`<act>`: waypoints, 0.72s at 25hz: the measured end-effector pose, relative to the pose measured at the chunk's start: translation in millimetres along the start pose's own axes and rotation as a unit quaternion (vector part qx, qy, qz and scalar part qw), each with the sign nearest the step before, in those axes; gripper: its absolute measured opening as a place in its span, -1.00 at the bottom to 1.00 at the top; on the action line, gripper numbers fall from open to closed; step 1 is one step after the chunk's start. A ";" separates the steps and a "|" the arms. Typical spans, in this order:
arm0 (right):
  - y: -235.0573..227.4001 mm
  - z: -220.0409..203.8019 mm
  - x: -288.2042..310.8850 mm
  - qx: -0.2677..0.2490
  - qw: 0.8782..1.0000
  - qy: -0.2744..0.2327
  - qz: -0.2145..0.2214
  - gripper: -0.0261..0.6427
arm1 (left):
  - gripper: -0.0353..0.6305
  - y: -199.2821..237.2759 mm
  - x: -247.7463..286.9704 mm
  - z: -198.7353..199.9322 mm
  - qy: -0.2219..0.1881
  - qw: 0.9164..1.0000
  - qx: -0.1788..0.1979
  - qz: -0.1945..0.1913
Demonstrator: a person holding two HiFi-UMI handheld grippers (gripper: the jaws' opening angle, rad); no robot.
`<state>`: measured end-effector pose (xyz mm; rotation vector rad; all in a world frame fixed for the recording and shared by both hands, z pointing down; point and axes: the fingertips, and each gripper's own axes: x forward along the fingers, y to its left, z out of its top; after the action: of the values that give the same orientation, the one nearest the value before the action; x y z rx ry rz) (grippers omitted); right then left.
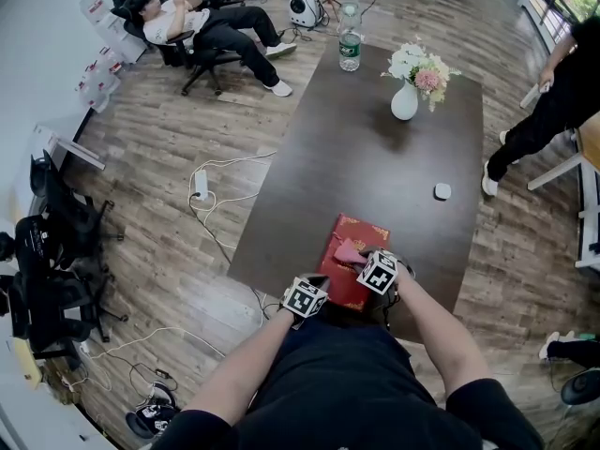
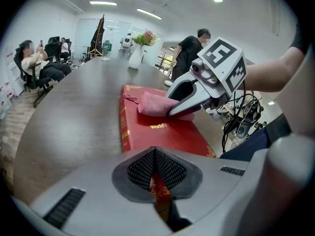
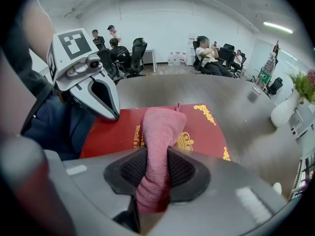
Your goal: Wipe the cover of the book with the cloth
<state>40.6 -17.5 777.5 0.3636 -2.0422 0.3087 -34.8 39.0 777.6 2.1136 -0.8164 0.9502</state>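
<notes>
Fingers (image 3: 189,168) of the right gripper (image 3: 155,173) pinch the cloth (image 3: 160,127) onto the book (image 3: 206,127) at the near edge of the table (image 1: 375,157), left gripper (image 2: 155,176) clamping the book's edge, so press flat, sweep long even strokes

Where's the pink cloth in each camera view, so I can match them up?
Head view: cloth low centre, on the book.
Left gripper view: cloth at centre, held by the right tongs.
Right gripper view: cloth bottom centre, clamped in the right tongs.
Shared landmark: the red book under it.
</notes>
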 end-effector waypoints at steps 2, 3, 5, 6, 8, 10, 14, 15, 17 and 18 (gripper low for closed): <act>-0.1 -2.5 -0.3 0.001 1.000 0.000 -0.002 -0.58 | -0.91 0.2 -0.3 -0.3 -0.001 1.000 0.000 0.001; 0.5 -3.8 -0.5 0.001 1.000 0.000 -0.001 -0.58 | -0.91 0.2 -0.5 -0.5 -0.001 1.000 0.000 0.000; 1.2 -5.3 -2.0 0.004 1.000 0.000 0.000 -0.58 | -0.91 0.6 -0.7 -0.6 -0.001 1.000 0.000 0.000; 0.8 -5.9 -2.9 0.005 1.000 0.000 0.000 -0.58 | -0.91 0.9 -0.6 -0.2 -0.001 1.000 0.000 0.000; -0.5 -7.3 -4.6 0.007 1.000 -0.001 -0.002 -0.58 | -0.91 1.2 -0.3 0.3 0.000 1.000 -0.001 0.000; -0.7 -9.3 -5.0 0.008 1.000 -0.001 -0.003 -0.58 | -0.91 1.1 0.2 -0.5 0.000 1.000 -0.002 -0.001; 1.4 -13.4 -6.3 0.009 1.000 0.001 -0.002 -0.58 | -0.91 0.6 -0.5 -1.4 0.000 1.000 -0.002 -0.001; 0.9 -13.6 -7.5 0.009 1.000 0.001 -0.003 -0.58 | -0.91 0.4 -1.2 -0.8 0.000 1.000 -0.001 -0.001; 0.0 -14.1 -9.2 0.010 1.000 0.001 -0.006 -0.58 | -0.91 0.3 -2.1 0.0 -0.002 1.000 -0.001 -0.001; 0.5 -14.5 -9.5 0.010 1.000 0.000 -0.007 -0.58 | -0.91 0.4 -2.3 -0.3 -0.002 1.000 -0.001 -0.002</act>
<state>56.4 -10.6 775.9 0.3892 -2.0368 0.3217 -36.5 39.6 776.0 2.1144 -0.8156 0.9431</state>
